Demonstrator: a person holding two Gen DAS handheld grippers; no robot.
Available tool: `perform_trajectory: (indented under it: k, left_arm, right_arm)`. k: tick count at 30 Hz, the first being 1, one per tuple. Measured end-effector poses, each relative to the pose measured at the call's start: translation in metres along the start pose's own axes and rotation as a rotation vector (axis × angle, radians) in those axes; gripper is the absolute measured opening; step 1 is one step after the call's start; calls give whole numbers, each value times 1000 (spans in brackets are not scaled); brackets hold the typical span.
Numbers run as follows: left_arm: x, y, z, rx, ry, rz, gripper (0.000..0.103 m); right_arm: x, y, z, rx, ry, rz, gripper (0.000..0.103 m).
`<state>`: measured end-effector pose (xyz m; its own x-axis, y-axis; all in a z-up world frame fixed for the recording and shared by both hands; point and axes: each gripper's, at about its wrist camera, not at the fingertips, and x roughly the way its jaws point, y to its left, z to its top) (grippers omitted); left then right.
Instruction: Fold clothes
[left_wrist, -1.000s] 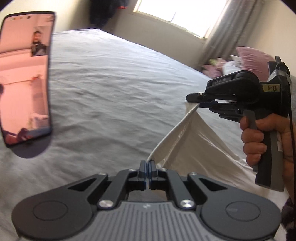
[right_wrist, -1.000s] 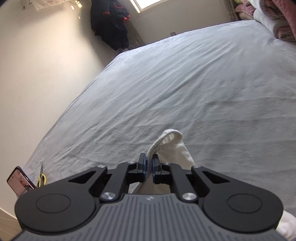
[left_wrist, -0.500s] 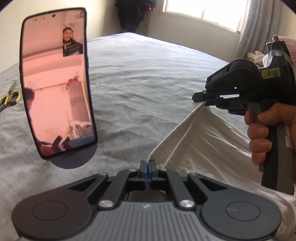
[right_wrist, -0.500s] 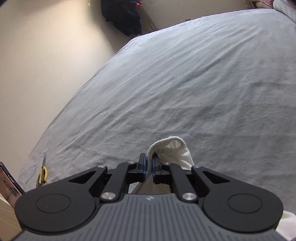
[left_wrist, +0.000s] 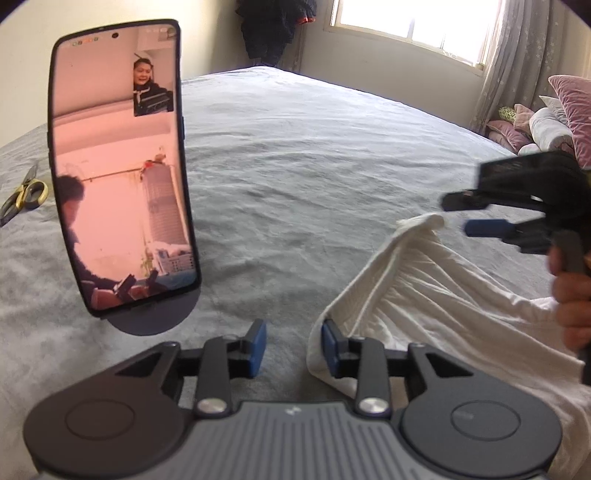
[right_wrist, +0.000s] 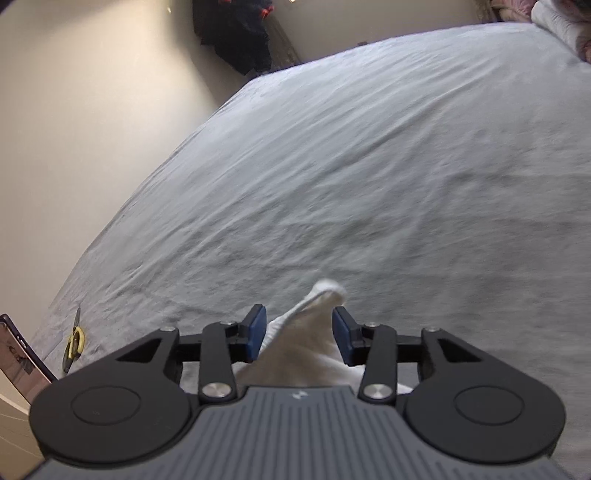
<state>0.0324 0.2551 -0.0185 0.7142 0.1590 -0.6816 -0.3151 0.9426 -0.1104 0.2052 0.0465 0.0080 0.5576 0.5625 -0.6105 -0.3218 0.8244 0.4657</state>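
A white garment (left_wrist: 436, 302) lies on the grey bed sheet (left_wrist: 314, 177), its ribbed hem bunched up. My left gripper (left_wrist: 293, 347) hovers low over the bed with its jaws opening; the hem rests beside its right pad (left_wrist: 330, 347), not pinched. In the left wrist view my right gripper (left_wrist: 476, 218) is blurred, held by a hand (left_wrist: 572, 306), just right of the garment's raised corner (left_wrist: 424, 223). In its own view my right gripper (right_wrist: 299, 334) is opening too, with a loose peak of the white garment (right_wrist: 306, 332) between the parted pads.
A phone (left_wrist: 122, 166) on a round stand shows a video call at the near left. Yellow-handled scissors (left_wrist: 26, 194) lie on the sheet at the far left. Pillows (left_wrist: 554, 118) are piled at the right below a window. Dark clothes (right_wrist: 236, 33) hang in the corner.
Both grippers were shut on the white garment's hem and have let go. The taut edge between them has gone slack. The left view has swung so the phone stands more upright.
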Motion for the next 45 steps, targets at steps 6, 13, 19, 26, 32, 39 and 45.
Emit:
perform_trajectory:
  k: [6,13,19,26,32,39,45]
  left_arm:
    - [-6,0,-1,13,-7,0,40]
    - [-12,6,-2,-20,-2,3,40]
    - [-21,3,-5,-10,-23,30,42]
    - [-31,-27,-19,54,-18,14,44]
    - [-37,-78,-35,157,3,-100,52]
    - [-25,-125,-44,171,84,-234,53]
    - [-19,-150,-46,188,98,-255,53]
  right_arm:
    - [-44,-27,-8,-7,-12,-43,45]
    - [-115,-69,-42,-12,-25,-114,49]
    - [-174,-108,-72,22,-52,-167,53]
    - [-208,-135,-104,36,-41,-193,55]
    - [-211,-144,-125,12,-46,-176,58]
    - [-191,-136,-129,-99,-31,-210,58]
    - [-172,-129,-133,-174,-24,-248,57]
